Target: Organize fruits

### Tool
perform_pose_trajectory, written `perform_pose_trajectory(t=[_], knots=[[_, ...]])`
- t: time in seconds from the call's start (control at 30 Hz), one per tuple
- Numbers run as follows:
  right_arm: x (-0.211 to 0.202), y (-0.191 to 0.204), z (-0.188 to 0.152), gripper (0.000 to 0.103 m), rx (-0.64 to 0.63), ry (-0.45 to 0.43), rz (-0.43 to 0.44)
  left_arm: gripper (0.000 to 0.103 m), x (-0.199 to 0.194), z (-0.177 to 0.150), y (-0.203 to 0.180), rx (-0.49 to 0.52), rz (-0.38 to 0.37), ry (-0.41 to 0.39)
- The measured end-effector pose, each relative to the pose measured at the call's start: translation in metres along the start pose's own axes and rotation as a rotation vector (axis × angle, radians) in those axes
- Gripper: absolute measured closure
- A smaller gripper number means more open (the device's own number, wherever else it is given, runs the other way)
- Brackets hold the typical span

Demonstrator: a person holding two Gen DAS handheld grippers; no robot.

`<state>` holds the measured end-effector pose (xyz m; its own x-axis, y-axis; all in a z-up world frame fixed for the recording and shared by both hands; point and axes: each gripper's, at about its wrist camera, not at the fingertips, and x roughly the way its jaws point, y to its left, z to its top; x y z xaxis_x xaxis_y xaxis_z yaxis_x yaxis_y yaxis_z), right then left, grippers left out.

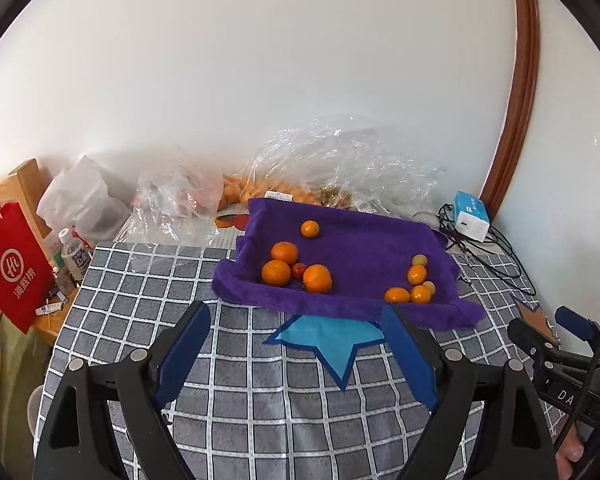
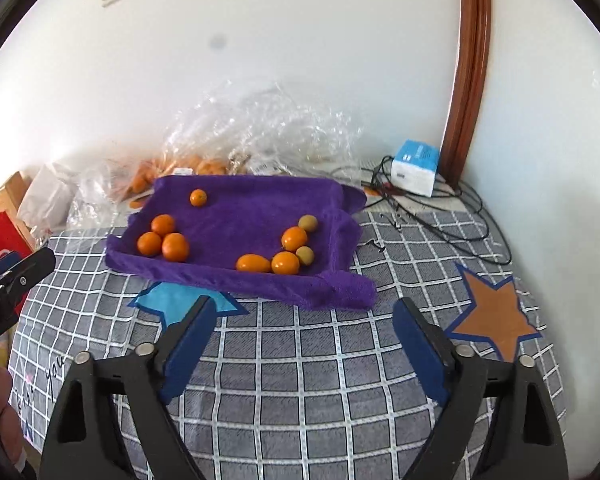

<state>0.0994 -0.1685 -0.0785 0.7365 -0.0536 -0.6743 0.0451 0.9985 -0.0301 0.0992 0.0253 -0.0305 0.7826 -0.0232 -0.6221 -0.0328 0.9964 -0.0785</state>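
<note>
A purple towel [image 1: 360,248] [image 2: 252,216] lies on the checked tablecloth with fruit on it. On its left side sit three oranges [image 1: 278,270] [image 2: 162,240] with a small red fruit [image 1: 299,270] among them, and one small orange [image 1: 310,229] [image 2: 198,197] lies farther back. On the right lie oval orange fruits [image 1: 416,290] [image 2: 276,258] with small pale green ones [image 2: 308,223]. My left gripper [image 1: 296,314] stands open just short of the towel's near edge, nothing between its fingers. My right gripper [image 2: 305,308] is open too, with nothing in it, near the towel's front right corner.
Clear plastic bags [image 1: 340,160] [image 2: 260,128] with more oranges lie behind the towel. A white and blue box [image 1: 471,216] [image 2: 416,168] and black cables [image 2: 440,216] sit at back right. A red paper bag [image 1: 12,268] and a water bottle [image 1: 74,254] stand at left. Star patches [image 1: 332,340] [image 2: 496,316] mark the cloth.
</note>
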Motion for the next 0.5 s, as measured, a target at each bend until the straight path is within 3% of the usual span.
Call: perform_pose_trajectory(t=[0.23,0.5], knots=[[-0.041,0.0,-0.021,0.004,0.008,-0.061,-0.01,0.008,-0.042,-0.024,-0.009,0.036,-0.009,-0.028],[-0.07,-0.008,-0.032,0.002,0.023,-0.107,-0.01,0.006,-0.058,-0.033,-0.015,0.032,-0.02,-0.041]])
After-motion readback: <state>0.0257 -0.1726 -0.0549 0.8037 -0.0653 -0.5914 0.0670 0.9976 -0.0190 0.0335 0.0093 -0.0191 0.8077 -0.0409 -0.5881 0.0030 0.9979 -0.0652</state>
